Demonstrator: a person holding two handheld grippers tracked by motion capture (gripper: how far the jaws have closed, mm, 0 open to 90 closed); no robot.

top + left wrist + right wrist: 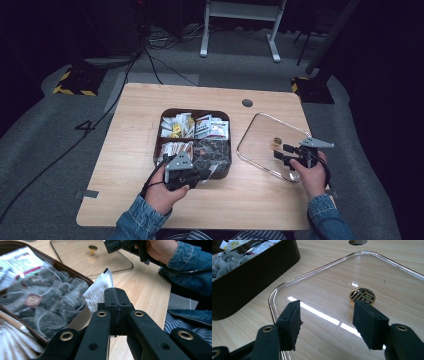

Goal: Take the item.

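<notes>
A white sachet (pixel 98 291) is pinched in the closed left claw (pixel 115 298) just beside the near right corner of a dark divided box (pixel 166 112) of tea bags and packets on a wooden counter (pixel 125 150). It appears a sachet is being taken out; next, it would need lifting clear and placing. The right claw (pixel 325 318) is held open, empty, low over a clear glass lid (pixel 387 270) lying flat right of the box, near its gold knob (pixel 362 295).
</notes>
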